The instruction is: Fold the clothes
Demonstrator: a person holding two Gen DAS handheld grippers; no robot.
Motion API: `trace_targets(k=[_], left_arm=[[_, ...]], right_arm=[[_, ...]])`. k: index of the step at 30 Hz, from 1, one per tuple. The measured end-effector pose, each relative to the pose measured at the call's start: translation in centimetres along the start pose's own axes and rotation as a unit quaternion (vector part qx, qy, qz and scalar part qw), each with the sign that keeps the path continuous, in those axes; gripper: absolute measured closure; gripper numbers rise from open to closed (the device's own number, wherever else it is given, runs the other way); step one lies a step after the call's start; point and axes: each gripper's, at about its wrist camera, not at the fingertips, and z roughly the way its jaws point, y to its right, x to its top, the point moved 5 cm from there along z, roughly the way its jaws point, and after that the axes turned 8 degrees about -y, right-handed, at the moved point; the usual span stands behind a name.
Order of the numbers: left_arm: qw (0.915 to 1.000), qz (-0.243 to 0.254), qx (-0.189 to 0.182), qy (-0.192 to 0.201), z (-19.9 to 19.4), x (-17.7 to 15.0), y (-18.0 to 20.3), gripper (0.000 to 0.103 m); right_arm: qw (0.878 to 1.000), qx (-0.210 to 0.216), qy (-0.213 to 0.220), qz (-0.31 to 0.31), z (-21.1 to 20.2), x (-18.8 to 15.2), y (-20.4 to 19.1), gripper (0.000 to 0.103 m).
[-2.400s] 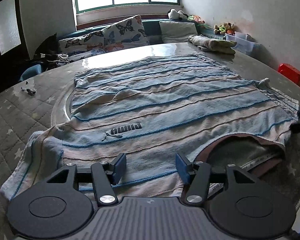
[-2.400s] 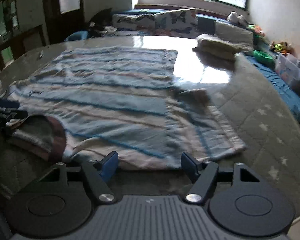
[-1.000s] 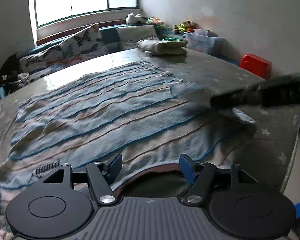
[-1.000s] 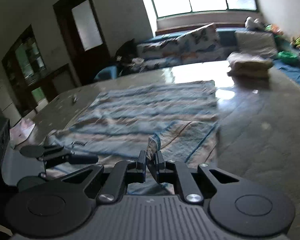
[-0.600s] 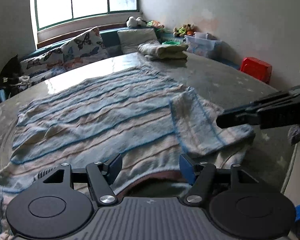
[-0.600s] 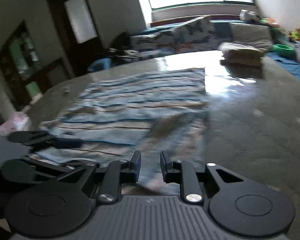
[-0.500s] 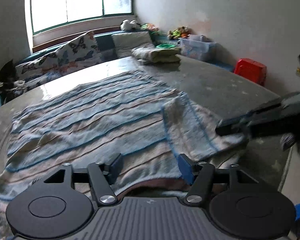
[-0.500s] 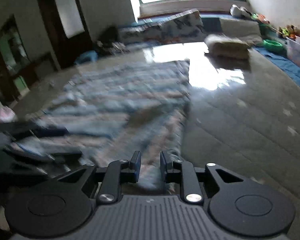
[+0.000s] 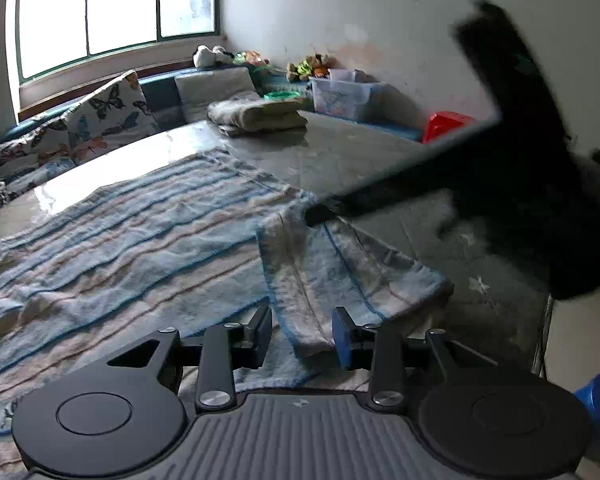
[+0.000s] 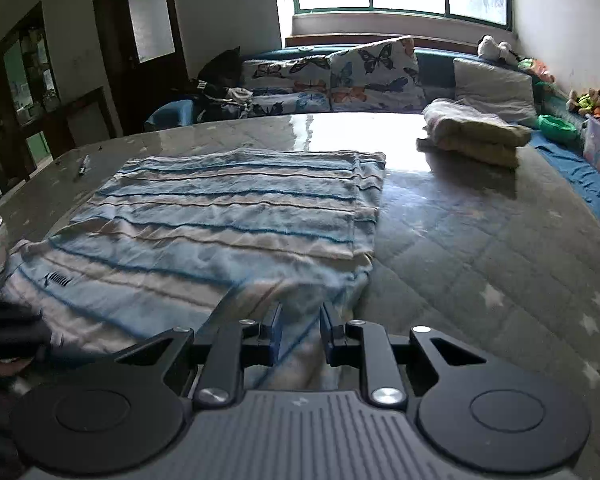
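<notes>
A blue, white and pink striped shirt (image 9: 132, 240) lies flat on the grey quilted table, also in the right wrist view (image 10: 228, 220). Its right sleeve (image 9: 340, 276) is folded inward onto the body. My left gripper (image 9: 302, 334) is open just above the near hem, the sleeve's end between its jaws without being pinched. My right gripper (image 10: 300, 332) is open with a narrow gap, low over the folded sleeve (image 10: 300, 296). The right gripper's dark body (image 9: 480, 176) crosses the left wrist view, its tip at the sleeve's far end.
A folded stack of clothes (image 10: 476, 132) sits at the table's far right, also in the left wrist view (image 9: 256, 116). Butterfly cushions (image 10: 340, 76) line a bench behind. A red stool (image 9: 448, 124) and plastic bins (image 9: 344, 96) stand by the wall. A pen (image 10: 83, 164) lies far left.
My right gripper carried the sleeve inward over the shirt, let it go and opened. My left gripper has shifted right along the hem to the folded sleeve's end.
</notes>
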Motion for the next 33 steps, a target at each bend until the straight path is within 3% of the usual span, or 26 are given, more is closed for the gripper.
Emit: trace_targets(k=[4, 10, 16, 20, 23, 27, 30, 33], left_arm=[[0.9999, -0.002, -0.008, -0.010, 0.6, -0.4, 0.0, 0.069], [0.9998, -0.014, -0.009, -0.008, 0.0, -0.7, -0.6, 0.067], [0.9973, -0.062, 0.038, 0.011, -3.1, -1.8, -3.6, 0.067], [0.9888, -0.116, 0.092, 0.021, -5.9, -3.4, -7.4, 0.067], [0.9762, -0.162, 0.142, 0.023, -8.0, -5.1, -10.4, 0.067], [0.9491, -0.233, 0.211, 0.022, -11.1, -8.4, -14.5, 0.067], [0.9230, -0.280, 0.264, 0.021, -13.2, -10.8, -16.9, 0.067], [0.8916, -0.323, 0.317, 0.019, -15.1, -13.2, -18.9, 0.067]], right_arm=[[1.000, -0.004, -0.012, -0.007, 2.1, 0.4, -0.3, 0.083], [1.000, -0.005, 0.000, -0.025, 1.1, 0.7, -1.6, 0.083], [0.999, -0.009, -0.011, -0.033, 2.3, 0.5, -2.8, 0.082], [0.999, -0.007, -0.005, -0.032, 1.5, 0.5, -3.2, 0.081], [0.999, -0.001, -0.002, -0.040, 0.8, 0.2, -4.0, 0.076], [0.999, 0.011, 0.001, -0.049, -0.4, -0.5, -5.4, 0.073], [0.999, 0.014, 0.001, -0.050, -1.1, -1.1, -5.8, 0.072], [0.999, 0.015, 0.000, -0.049, -1.8, -1.8, -6.2, 0.072]])
